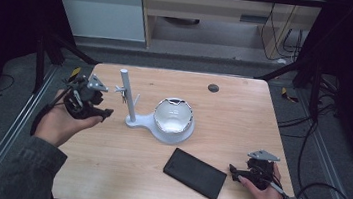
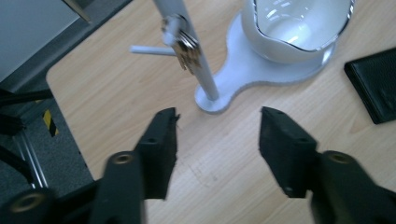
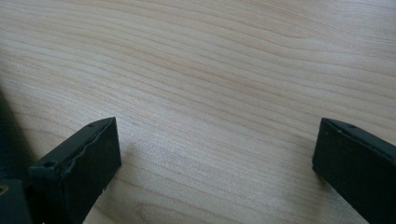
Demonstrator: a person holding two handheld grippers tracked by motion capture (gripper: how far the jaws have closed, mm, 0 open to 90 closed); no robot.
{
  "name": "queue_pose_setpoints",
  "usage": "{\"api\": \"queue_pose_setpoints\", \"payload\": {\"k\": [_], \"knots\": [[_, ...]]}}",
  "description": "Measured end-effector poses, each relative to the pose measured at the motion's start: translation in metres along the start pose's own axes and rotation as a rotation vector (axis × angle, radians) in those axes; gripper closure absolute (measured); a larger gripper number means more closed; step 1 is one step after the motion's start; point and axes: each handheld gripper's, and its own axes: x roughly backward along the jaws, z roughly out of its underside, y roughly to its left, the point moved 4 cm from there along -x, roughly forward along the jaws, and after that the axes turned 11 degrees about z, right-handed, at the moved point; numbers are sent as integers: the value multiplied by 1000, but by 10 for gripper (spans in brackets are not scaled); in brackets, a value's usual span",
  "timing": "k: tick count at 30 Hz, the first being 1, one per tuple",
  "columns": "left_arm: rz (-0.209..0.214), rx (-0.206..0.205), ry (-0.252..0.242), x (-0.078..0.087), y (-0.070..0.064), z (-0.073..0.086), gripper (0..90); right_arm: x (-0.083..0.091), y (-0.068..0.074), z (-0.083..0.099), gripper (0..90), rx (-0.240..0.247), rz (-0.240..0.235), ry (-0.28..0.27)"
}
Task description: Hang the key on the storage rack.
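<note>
A white stand [image 1: 134, 120] with an upright post [image 1: 127, 94] and side pegs sits mid-table; a bunch of keys [image 1: 121, 92] hangs from a peg, seen closer in the left gripper view as keys [image 2: 184, 46]. A white bowl [image 1: 173, 115] rests on the stand's round base. A black wallet [image 1: 195, 173] lies flat near the front. My left gripper [image 1: 105, 114] is held above the table's left edge, open, jaws aimed at the post base [image 2: 210, 100]. My right gripper [image 1: 232, 172] is low at the front right, open over bare wood, just right of the wallet.
The wooden table [image 1: 231, 131] has a small dark round disc [image 1: 213, 88] near its back edge. Cables trail on the floor to the right. Metal rails run along both sides of the table.
</note>
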Motion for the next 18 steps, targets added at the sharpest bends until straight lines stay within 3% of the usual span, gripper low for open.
{"api": "queue_pose_setpoints", "payload": {"k": [5,8,10,18], "knots": [[35,-12,-31,-16,-18,11,252,0,0,0,14,0,-1,0],[55,-44,-44,-27,-26,16,166,0,0,0,13,0,0,0],[95,-49,-49,-36,-34,22,129,0,0,0,13,0,0,0],[145,-60,-58,-64,-57,30,127,0,0,0,13,0,0,0]]}}
